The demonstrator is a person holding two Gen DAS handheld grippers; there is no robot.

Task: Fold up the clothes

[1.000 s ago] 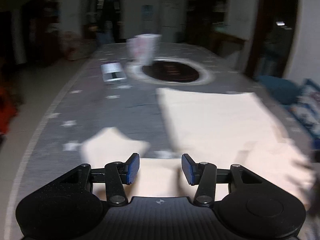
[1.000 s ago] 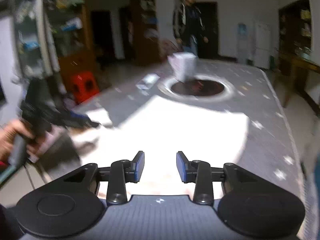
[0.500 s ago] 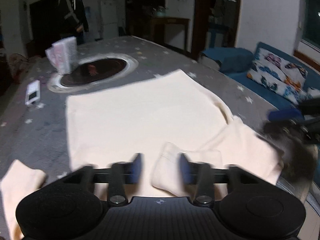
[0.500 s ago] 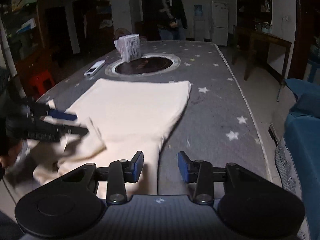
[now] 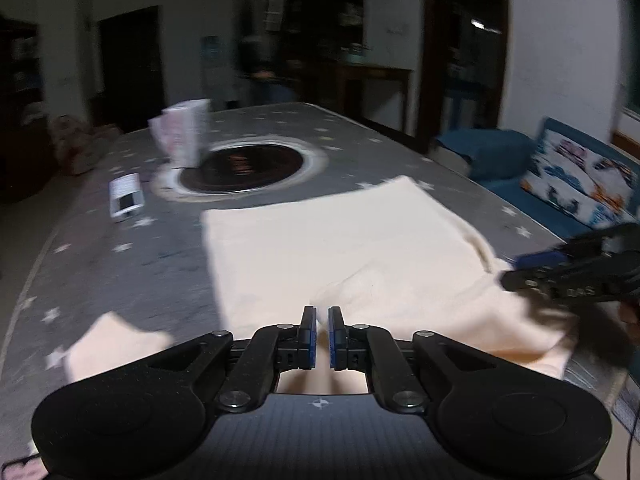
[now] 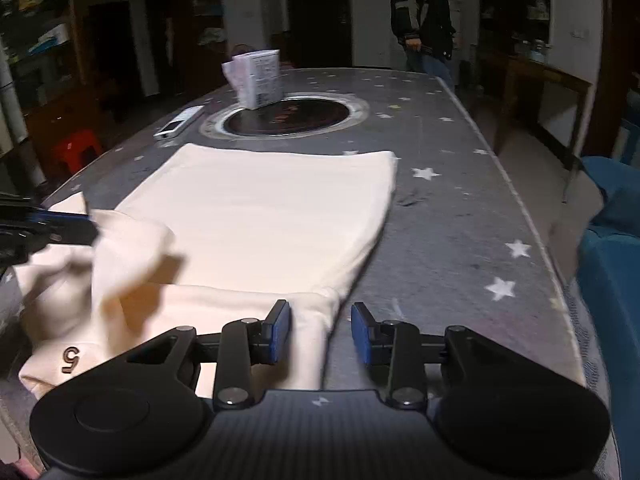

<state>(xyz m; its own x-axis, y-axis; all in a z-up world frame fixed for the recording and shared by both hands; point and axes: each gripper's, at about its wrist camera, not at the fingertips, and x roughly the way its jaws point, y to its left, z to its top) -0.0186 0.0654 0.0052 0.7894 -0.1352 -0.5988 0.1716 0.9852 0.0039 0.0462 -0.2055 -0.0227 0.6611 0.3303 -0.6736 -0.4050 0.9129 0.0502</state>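
A cream sweatshirt (image 5: 340,248) lies flat on the grey star-patterned table (image 5: 120,272); it also shows in the right wrist view (image 6: 260,216). My left gripper (image 5: 322,338) is shut on a sleeve of the sweatshirt and lifts it over the body; from the right wrist view its fingers (image 6: 64,226) show at the left with the raised sleeve (image 6: 128,252). My right gripper (image 6: 320,332) is open, low over the folded right edge of the sweatshirt near the table's front. It appears at the right of the left wrist view (image 5: 560,272).
A round dark inset (image 6: 294,114) sits mid-table with a white paper pack (image 6: 258,78) standing by it and a white phone-like device (image 6: 180,122) to its left. A person (image 6: 422,16) stands at the far end. A blue sofa (image 6: 608,264) is to the right.
My left gripper has closed on the sleeve and swung it back toward the sweatshirt's middle. My right gripper stays open and has shifted a little over the sweatshirt's right edge.
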